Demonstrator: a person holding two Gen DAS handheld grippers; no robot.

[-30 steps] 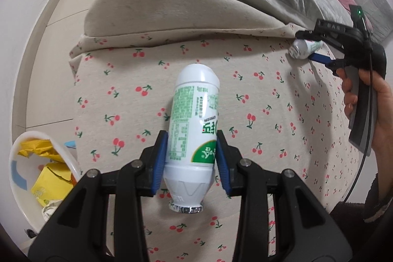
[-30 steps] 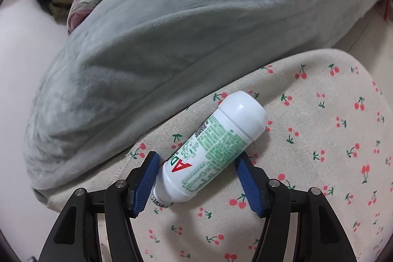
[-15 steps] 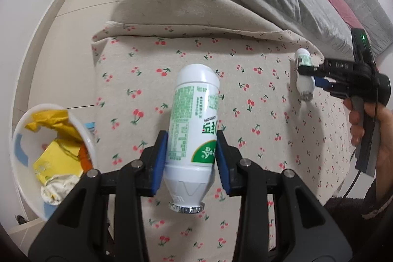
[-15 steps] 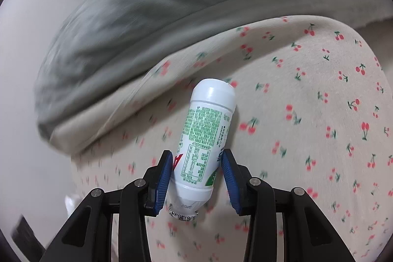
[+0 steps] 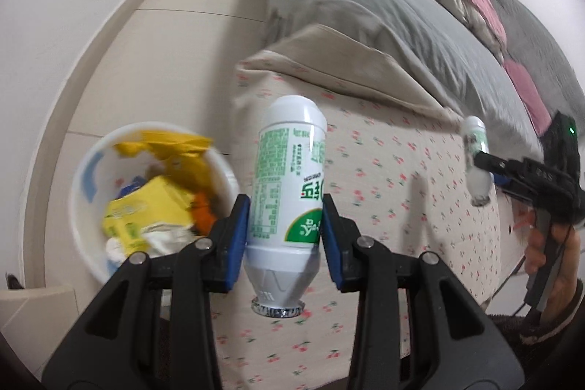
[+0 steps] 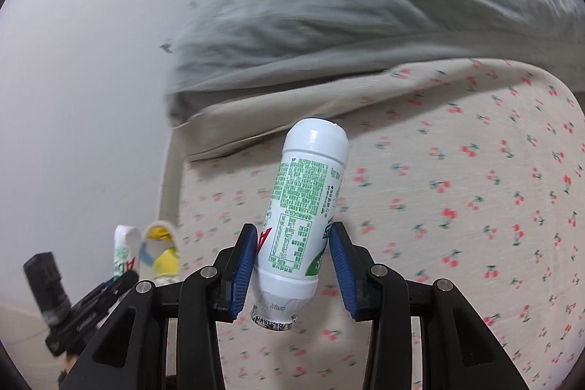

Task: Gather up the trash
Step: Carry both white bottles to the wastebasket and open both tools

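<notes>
Trash first: you have two white drink bottles with green labels in hand, one per claw. Left gripper (image 5: 286,229) is clamped on the left bottle (image 5: 289,192) around its lower body, blue pads pressing both sides, foil-sealed neck pointing back toward the camera, base pointing to 12 o'clock. Right gripper (image 6: 292,271) is clamped on the right bottle (image 6: 305,214) the same way, tilted slightly toward 1 o'clock. Both bottles are off the cherry-print sheet (image 5: 402,192), held in the air above it, so pickup looks done for these two. Drop-off is not done. White bin (image 5: 84,170) sits on the floor at about 9 o'clock from the left bottle, just beside the bed corner, already holding yellow wrappers (image 5: 161,203) and other crumpled bits, so part of the collecting seems finished. In the left view the right-hand bottle shows small and blurred at 3 o'clock, well apart from the bin. Left bottle is near the bin rim but not over it, as far as I can judge. Left to do: carry both over the opening and let go, left one likely first. No other loose trash visible on the sheet; grey blanket (image 6: 365,6) hides the rest of the bed, so can't tell.
</notes>
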